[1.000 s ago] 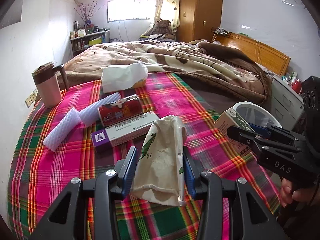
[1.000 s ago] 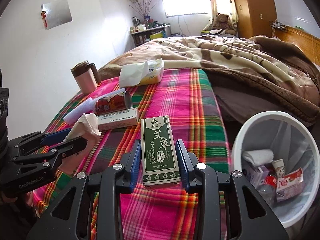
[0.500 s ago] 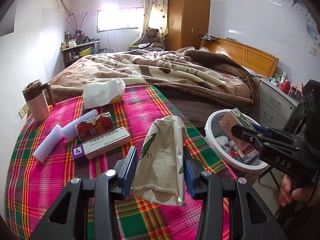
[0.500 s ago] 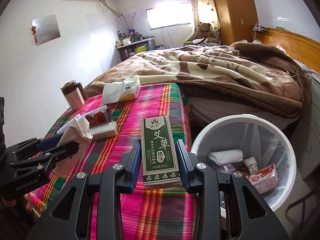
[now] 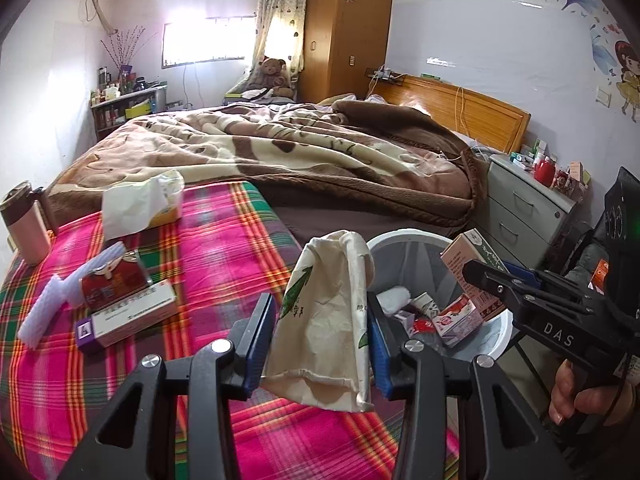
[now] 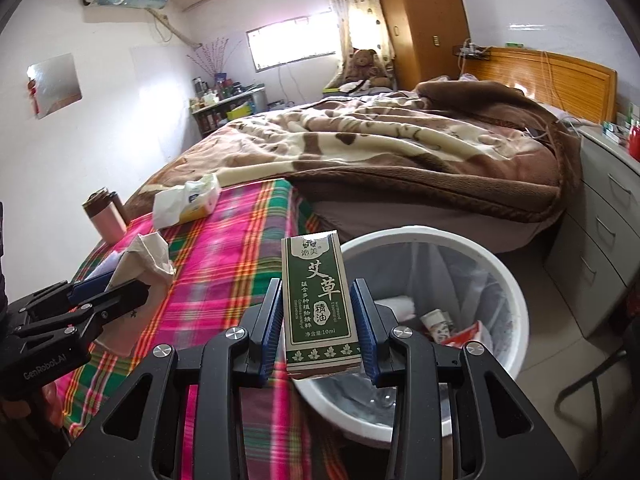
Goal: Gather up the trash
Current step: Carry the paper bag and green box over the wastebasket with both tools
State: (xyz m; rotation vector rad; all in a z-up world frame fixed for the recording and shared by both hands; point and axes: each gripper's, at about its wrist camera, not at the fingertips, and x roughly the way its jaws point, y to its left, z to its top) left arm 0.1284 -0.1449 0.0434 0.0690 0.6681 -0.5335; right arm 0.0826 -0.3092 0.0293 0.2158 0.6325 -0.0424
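I'm in a bedroom: plaid-covered tabletop (image 5: 224, 248) next to a bed with a brown blanket (image 5: 300, 152). My left claw (image 5: 320, 332) is clamped on a crumpled paper bag (image 5: 324, 320) at the tabletop's edge. My right claw (image 6: 318, 320) grips a green box (image 6: 318, 304), label reading "10ml", over the white trash bin (image 6: 516, 300). The right rig says "DAS".

Home bedroom: bed (image 5: 304, 160), wardrobe (image 5: 348, 32)
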